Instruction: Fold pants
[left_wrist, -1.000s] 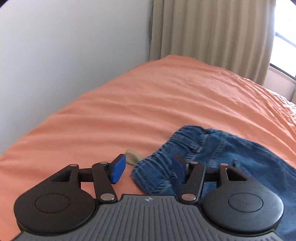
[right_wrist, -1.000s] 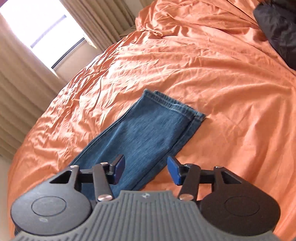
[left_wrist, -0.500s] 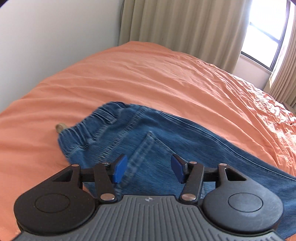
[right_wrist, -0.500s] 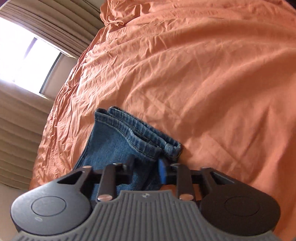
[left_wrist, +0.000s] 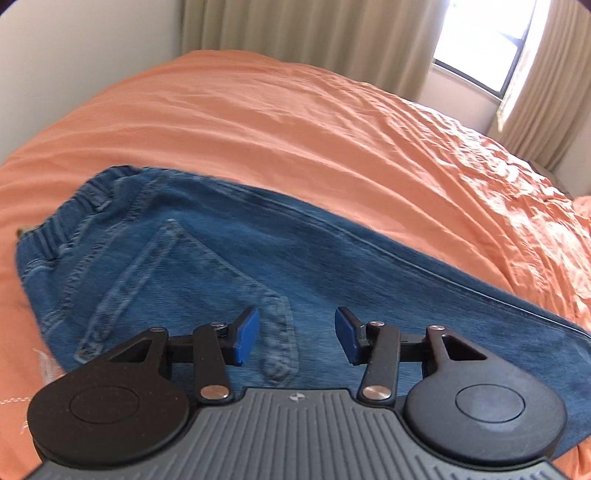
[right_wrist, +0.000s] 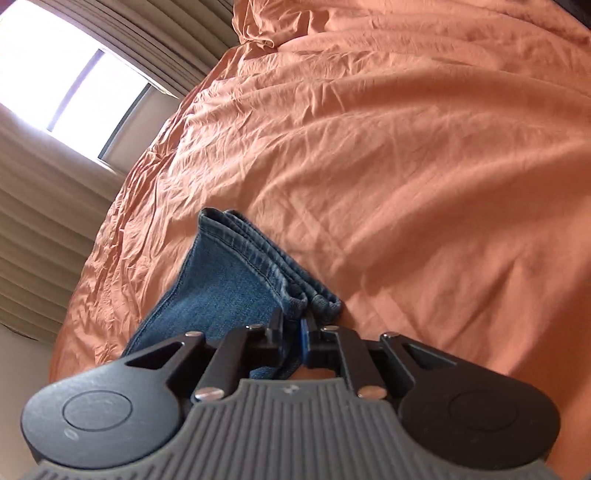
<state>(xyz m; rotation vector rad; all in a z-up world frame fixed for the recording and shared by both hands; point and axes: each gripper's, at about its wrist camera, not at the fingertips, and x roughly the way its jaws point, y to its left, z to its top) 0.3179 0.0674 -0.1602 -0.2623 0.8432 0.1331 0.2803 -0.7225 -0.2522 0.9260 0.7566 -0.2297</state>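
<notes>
right gripper (right_wrist: 293, 328) pinches jeans (right_wrist: 225, 291) hem | left gripper (left_wrist: 296, 336) agape (over pocket) | orange bedspread (right_wrist: 406, 155)

The pants (left_wrist: 229, 266) are mid-blue denim with paler, faded stitching along the pocket (left_wrist: 184, 295) and waistband (left_wrist: 55, 232); at the hem (right_wrist: 258, 254) the seams show lighter blue. The bedsheet (left_wrist: 314, 140) is plain orange, brighter where sun hits it at far right. The curtains (left_wrist: 314, 33) are beige. The wall (left_wrist: 85, 51) is off-white. Each tool (left_wrist: 295, 336) (right_wrist: 293, 326) is black with blue pads (left_wrist: 245, 336) and a ribbed grey body.
</notes>
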